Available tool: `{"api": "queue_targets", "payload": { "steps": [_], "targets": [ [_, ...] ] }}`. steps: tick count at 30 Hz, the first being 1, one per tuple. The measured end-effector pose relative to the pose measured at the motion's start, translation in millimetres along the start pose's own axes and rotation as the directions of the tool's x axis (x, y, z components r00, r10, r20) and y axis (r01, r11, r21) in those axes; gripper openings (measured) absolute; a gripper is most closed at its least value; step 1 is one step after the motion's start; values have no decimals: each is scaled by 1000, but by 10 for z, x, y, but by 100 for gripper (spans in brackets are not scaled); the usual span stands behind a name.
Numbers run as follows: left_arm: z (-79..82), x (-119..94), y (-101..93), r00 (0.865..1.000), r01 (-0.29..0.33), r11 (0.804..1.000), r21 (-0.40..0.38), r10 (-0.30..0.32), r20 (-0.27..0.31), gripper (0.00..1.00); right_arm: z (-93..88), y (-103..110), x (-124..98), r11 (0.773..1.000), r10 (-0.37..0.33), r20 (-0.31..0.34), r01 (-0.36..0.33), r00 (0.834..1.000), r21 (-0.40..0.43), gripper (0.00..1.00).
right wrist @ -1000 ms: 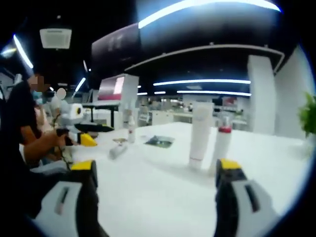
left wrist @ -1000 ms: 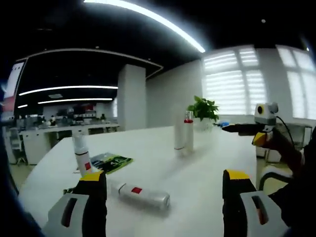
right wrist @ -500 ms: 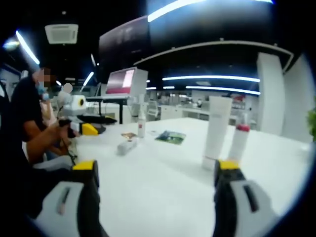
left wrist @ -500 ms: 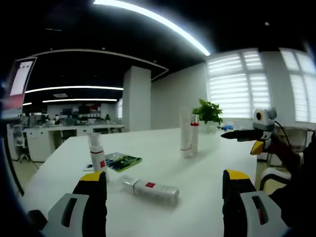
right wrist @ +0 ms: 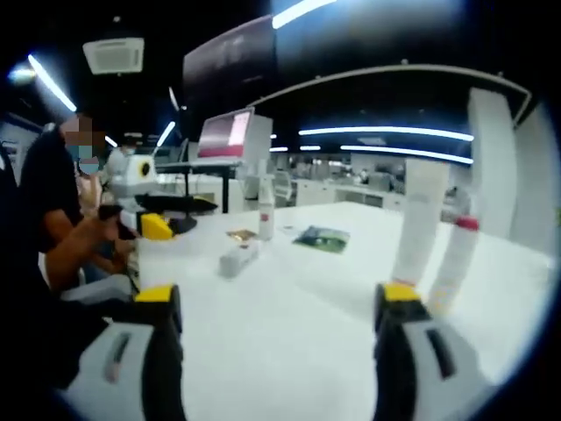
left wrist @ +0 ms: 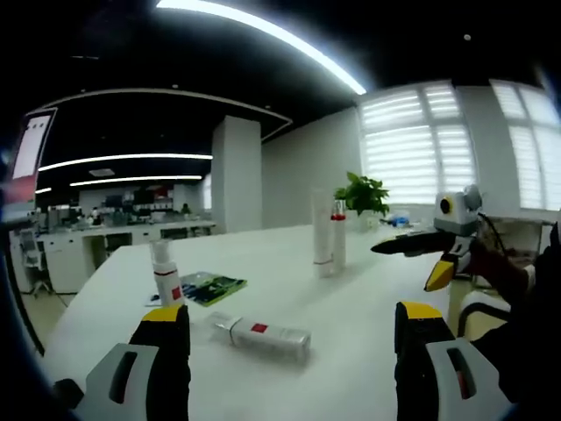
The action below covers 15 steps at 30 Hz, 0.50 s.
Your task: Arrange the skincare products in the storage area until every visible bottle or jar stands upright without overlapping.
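- Claws first: my left claw [left wrist: 289, 346] stands released, its yellow-tipped jaws wide apart with nothing between them, held above the near edge of the white surface [left wrist: 351, 303].
- My right claw [right wrist: 276, 324] is likewise released and grasps nothing, hovering over the same surface [right wrist: 289, 324].
- In the left gripper view, a white bottle with a red label [left wrist: 260, 333] lies on its side just ahead of my left jaw; in the right gripper view it lies flat further off [right wrist: 238, 258].
- Behind it stands a small white bottle with a red label [left wrist: 166, 281], upright, just beside a flat green printed leaflet [left wrist: 206, 287]. In the right gripper view the same bottle [right wrist: 266, 215] stands near the leaflet [right wrist: 322, 238].
- Further across the surface stand a tall white tube [left wrist: 322, 233] and a slimmer white bottle with a red cap [left wrist: 337, 233], both upright and close side by side; I cannot tell whether they touch. In the right gripper view the tube [right wrist: 417, 224] and the red-capped bottle [right wrist: 454, 260] rise just past my right jaw.
- A green potted plant [left wrist: 361, 195] sits behind them near the window blinds.
- My right claw [left wrist: 386, 247] enters the left gripper view from the right, above the surface; my left claw [right wrist: 197, 206] shows at the left of the right gripper view.
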<state>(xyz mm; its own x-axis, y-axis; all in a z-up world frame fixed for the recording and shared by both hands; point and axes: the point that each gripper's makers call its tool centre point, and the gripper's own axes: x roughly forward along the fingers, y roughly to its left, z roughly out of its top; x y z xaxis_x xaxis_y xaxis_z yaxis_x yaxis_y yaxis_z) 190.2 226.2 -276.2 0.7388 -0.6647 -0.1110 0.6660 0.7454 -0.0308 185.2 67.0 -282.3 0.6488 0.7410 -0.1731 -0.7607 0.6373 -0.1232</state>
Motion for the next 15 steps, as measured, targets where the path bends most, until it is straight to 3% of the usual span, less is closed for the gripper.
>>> {"api": "queue_targets", "payload": {
  "steps": [9, 15],
  "targets": [
    [-18, -5, -44, 1000, 14, 1000, 26, -13, -20, 98, -18, 138, 244, 999, 50, -10, -50, 999, 4, 81],
    [35, -27, -38, 1000, 14, 999, 36, -14, -4, 98, -22, 258, 406, 997, 77, -17, -77, 997, -1, 76]
  ]
}}
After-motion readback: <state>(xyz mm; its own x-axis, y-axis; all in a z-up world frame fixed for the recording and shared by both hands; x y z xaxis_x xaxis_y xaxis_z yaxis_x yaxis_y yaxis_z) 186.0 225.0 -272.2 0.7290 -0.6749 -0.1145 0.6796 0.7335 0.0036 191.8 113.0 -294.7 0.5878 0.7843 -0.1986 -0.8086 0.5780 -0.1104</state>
